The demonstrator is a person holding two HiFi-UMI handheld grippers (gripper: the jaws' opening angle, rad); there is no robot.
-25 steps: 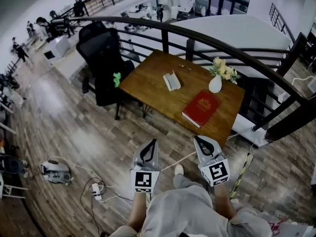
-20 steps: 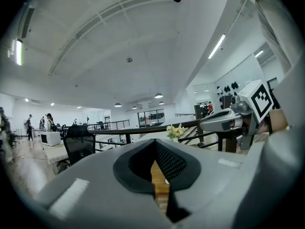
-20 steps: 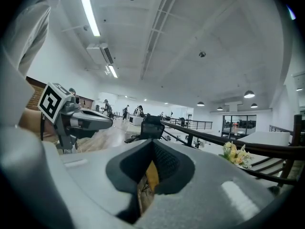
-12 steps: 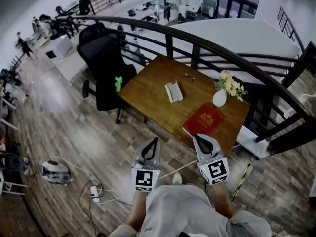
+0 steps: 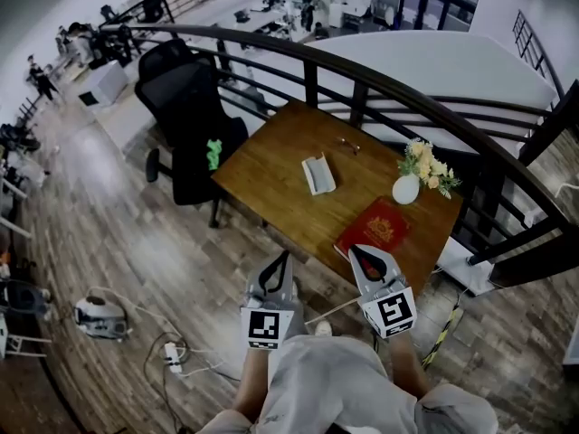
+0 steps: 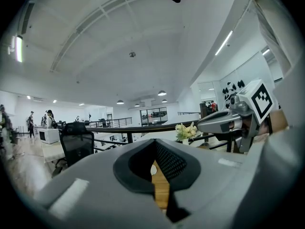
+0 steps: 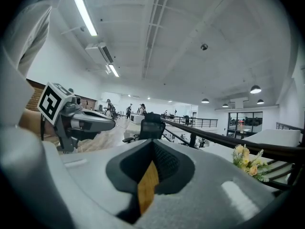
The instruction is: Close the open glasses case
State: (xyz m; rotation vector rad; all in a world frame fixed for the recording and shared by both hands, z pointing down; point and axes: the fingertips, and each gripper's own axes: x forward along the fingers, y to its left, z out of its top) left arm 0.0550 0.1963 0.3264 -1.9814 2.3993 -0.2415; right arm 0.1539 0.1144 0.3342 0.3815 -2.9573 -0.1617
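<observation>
The open glasses case, white-grey, lies near the middle of the wooden table in the head view. Both grippers are held close to my body, short of the table's near edge. My left gripper is shut with nothing in it; in its own view the left gripper has its jaws meeting at the tips. My right gripper is shut and empty too, its tip just before the red book. In the right gripper view the right gripper shows only a sliver of table through its jaws.
A white vase of flowers stands at the table's right, a pair of glasses beyond the case. A black office chair stands left of the table, a dark railing behind it. Cables and a power strip lie on the floor.
The table has drawn nearer in the head view as I step towards it. Both grippers stay shut and keep their place before my body.
</observation>
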